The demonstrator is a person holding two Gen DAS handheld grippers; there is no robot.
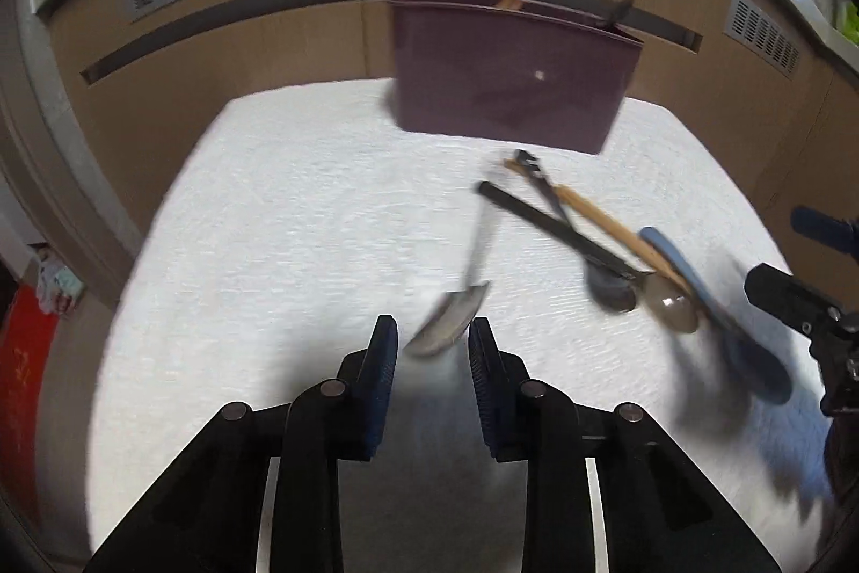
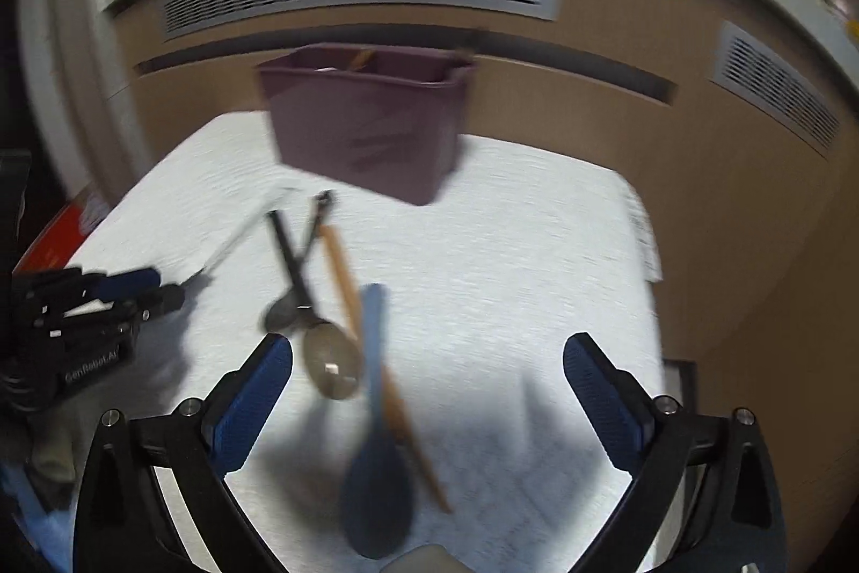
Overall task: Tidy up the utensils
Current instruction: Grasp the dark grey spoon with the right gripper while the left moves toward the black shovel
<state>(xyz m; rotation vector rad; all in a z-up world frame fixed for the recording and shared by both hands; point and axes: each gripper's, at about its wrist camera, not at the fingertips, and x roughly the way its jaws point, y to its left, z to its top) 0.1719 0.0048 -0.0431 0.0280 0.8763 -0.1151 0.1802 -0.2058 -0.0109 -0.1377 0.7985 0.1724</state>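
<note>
"GenRobot.AI" on the left gripper [image 2: 166, 291]

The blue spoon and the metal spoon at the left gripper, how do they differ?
The blue spoon is matte and blue all over; the metal spoon is shiny silver. The blue spoon lies in the pile, against a wooden handle; the metal spoon sits apart from it, its bowl just ahead of the left gripper. The blue spoon's bowl looks larger, though blur makes that uncertain. Both lie on the white cloth, handles pointing toward the maroon holder.
</note>
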